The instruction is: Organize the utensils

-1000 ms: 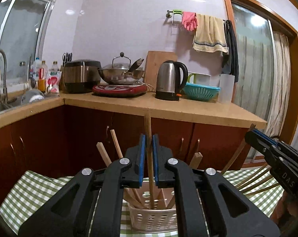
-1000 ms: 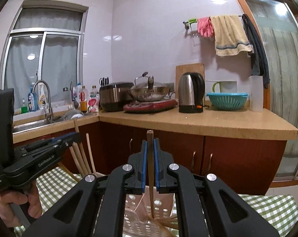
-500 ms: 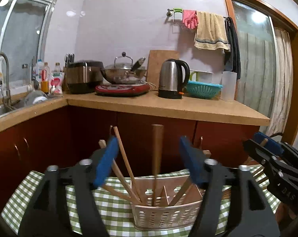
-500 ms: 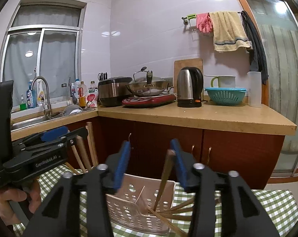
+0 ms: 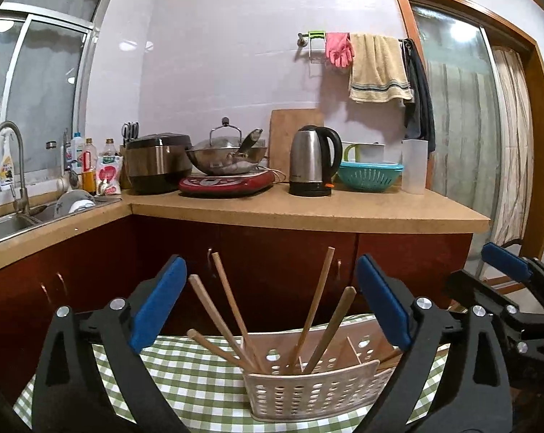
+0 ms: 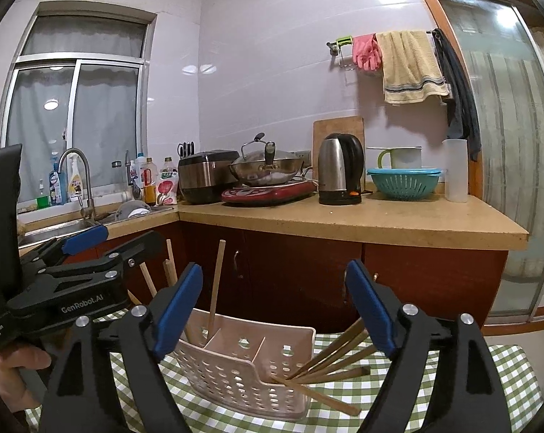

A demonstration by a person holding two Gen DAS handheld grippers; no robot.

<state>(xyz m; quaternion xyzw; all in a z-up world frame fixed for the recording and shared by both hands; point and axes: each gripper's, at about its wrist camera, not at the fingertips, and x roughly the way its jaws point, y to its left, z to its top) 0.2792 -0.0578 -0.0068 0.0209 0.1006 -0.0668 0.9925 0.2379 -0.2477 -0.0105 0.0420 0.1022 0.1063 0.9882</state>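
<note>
A white perforated utensil basket (image 5: 308, 389) stands on a green checked tablecloth (image 5: 185, 379); it also shows in the right wrist view (image 6: 243, 371). Several wooden chopsticks (image 5: 313, 310) lean in its compartments. In the right wrist view one chopstick (image 6: 216, 285) stands in the far compartment and several chopsticks (image 6: 336, 357) fan out of the right end. My left gripper (image 5: 272, 299) is open and empty, above and just behind the basket. My right gripper (image 6: 273, 306) is open and empty over the basket. Each gripper appears at the edge of the other's view.
Behind the table are dark red cabinets (image 5: 279, 263) under a wooden counter (image 5: 308, 211) with a kettle (image 5: 313, 160), wok (image 5: 228, 158), rice cooker (image 5: 156, 167) and teal colander (image 5: 369, 176). A sink (image 5: 5, 223) is on the left. A glass door (image 5: 463, 122) is on the right.
Both grippers were shut on a chopstick each a second ago. Both have opened wide and let go, and the chopsticks now rest in the basket. Both grippers have drawn back slightly.
</note>
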